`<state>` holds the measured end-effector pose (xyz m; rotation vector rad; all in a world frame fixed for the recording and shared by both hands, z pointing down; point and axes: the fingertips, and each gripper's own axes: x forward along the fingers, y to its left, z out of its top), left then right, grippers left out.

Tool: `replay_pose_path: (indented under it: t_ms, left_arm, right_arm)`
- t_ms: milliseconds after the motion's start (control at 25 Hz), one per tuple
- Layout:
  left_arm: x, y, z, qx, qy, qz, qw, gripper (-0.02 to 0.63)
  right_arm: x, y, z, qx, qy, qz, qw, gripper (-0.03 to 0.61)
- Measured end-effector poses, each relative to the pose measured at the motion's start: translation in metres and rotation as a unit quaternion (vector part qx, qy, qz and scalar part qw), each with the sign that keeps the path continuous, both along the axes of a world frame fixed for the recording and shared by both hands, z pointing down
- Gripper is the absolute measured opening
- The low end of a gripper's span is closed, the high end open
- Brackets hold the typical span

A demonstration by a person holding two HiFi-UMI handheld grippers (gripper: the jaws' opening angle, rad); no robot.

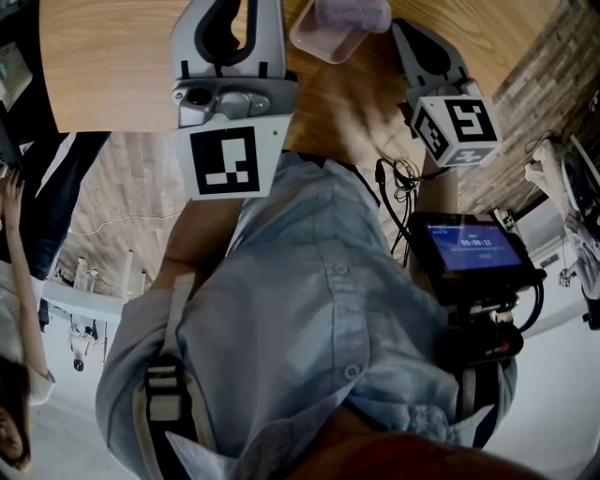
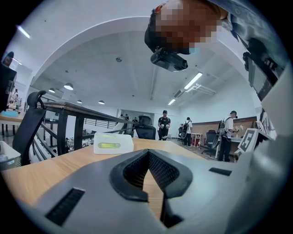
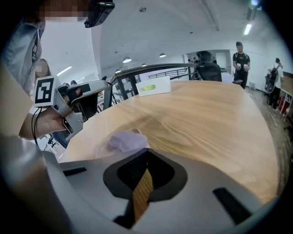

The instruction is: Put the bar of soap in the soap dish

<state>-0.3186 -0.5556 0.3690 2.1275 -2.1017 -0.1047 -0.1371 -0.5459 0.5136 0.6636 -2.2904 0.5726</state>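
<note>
A purple bar of soap lies in a translucent pink soap dish on the wooden table, right in front of my right gripper. That gripper is shut with nothing between its jaws. In the head view the soap dish holds the soap at the top edge, between the left gripper and the right gripper. In its own view the left gripper points level over the table, and its jaws look shut and empty.
A white box with a green label stands far across the table, also in the right gripper view. A black railing runs behind the table. A small screen hangs at my chest. People stand in the background.
</note>
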Motion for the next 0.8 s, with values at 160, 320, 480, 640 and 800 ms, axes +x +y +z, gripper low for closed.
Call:
replay_pose_path:
  t_ms: [160, 320, 480, 640, 800]
  left_arm:
    - [-0.004, 0.003, -0.002, 0.000, -0.001, -0.009, 1.0000, 0.006]
    - [-0.005, 0.006, -0.003, -0.002, -0.002, -0.014, 0.9999, 0.006]
    - [-0.007, 0.007, -0.003, -0.002, -0.002, -0.019, 0.9998, 0.006]
    - [-0.006, 0.010, -0.002, 0.001, 0.001, -0.024, 0.9997, 0.006]
    - [-0.005, 0.010, -0.002, 0.005, 0.002, -0.029, 0.9996, 0.006]
  right_arm:
    - [-0.005, -0.009, -0.002, 0.007, -0.006, -0.005, 1.000, 0.007]
    - [-0.009, -0.021, -0.006, 0.024, -0.008, -0.009, 1.000, 0.008]
    - [-0.017, -0.030, -0.017, 0.044, -0.013, -0.015, 0.999, 0.007]
    - [-0.019, -0.025, -0.021, 0.052, -0.007, -0.027, 0.998, 0.008]
    - [-0.027, -0.028, -0.018, 0.051, -0.008, -0.050, 0.997, 0.006]
